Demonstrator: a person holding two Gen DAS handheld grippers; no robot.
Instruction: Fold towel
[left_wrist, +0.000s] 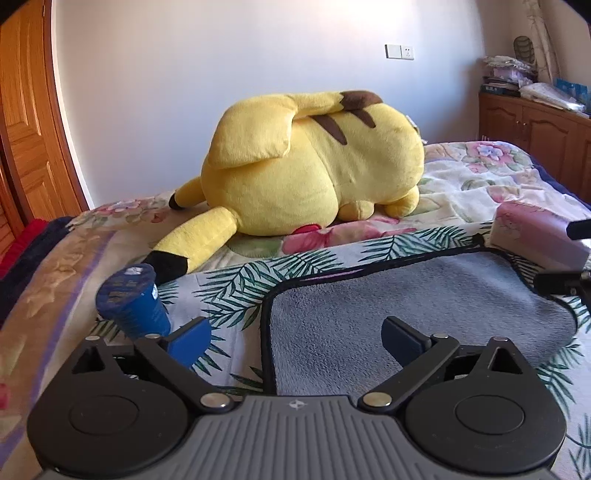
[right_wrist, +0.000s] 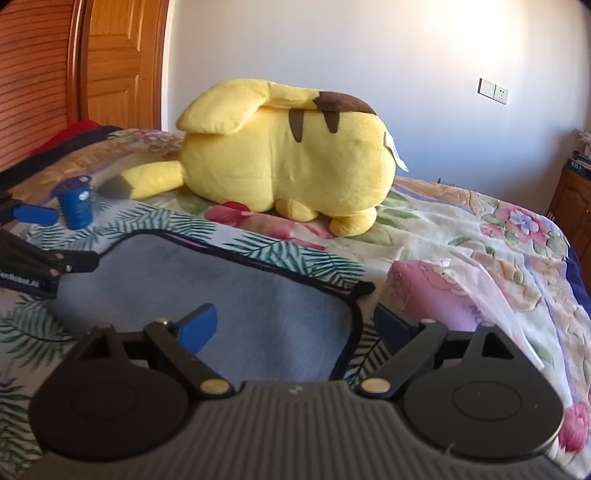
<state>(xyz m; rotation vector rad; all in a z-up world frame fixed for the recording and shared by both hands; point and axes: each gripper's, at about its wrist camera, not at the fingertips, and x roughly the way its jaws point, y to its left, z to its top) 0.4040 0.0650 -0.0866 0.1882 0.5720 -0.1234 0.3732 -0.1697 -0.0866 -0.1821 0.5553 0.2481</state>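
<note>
Grey towel (left_wrist: 406, 306) flat, pink tissue pack (right_wrist: 432, 291) clearer rightward, tongs (left_wrist: 295, 338) spread

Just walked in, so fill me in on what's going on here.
A person holding a gripper in each hand is set to fold a grey towel lying flat on a bed. The left gripper is open over the towel's left edge, the right gripper open over its right edge; neither grips it yet. A blue cup stands left of the towel, a pink pack lies right of it, and a yellow plush toy lies behind.
</note>
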